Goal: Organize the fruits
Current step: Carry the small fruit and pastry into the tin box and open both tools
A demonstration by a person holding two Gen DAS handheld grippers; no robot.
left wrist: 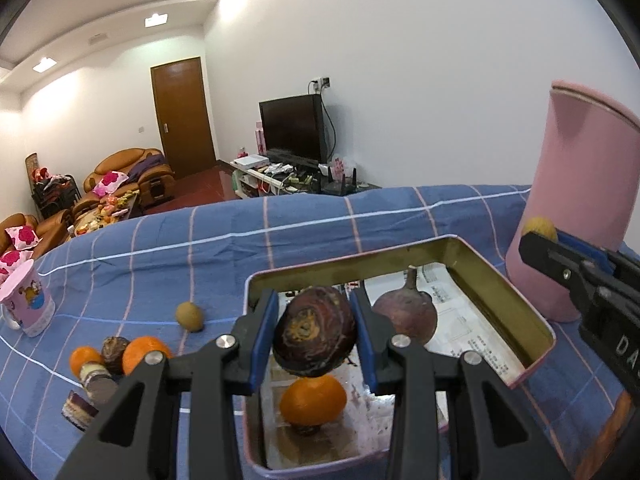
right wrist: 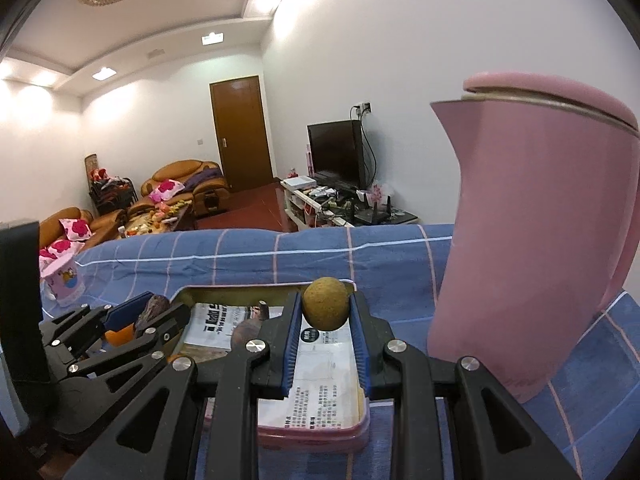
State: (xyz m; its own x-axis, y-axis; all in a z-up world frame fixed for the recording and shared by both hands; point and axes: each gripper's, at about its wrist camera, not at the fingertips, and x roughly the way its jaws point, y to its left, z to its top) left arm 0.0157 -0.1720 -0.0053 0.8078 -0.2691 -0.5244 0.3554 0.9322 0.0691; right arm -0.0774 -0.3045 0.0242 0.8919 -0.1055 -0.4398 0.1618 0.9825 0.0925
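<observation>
Blue checked cloth [left wrist: 360, 216]: tin [left wrist: 536, 320] holds two fruits, my left gripper [left wrist: 314, 330] clamps a dark fruit [left wrist: 315, 330], right gripper [right wrist: 325, 312] a longan [right wrist: 325, 309], three lie loose.

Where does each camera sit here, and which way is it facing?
Left wrist: on the left gripper, looking along its fingers over the tin tray; it grips a dark fruit, and the right gripper shows at right.
Right wrist: on the right gripper, holding a tan fruit above the tray; the left gripper shows at left.
Shared: tray, pink jug, blue cloth.
</observation>
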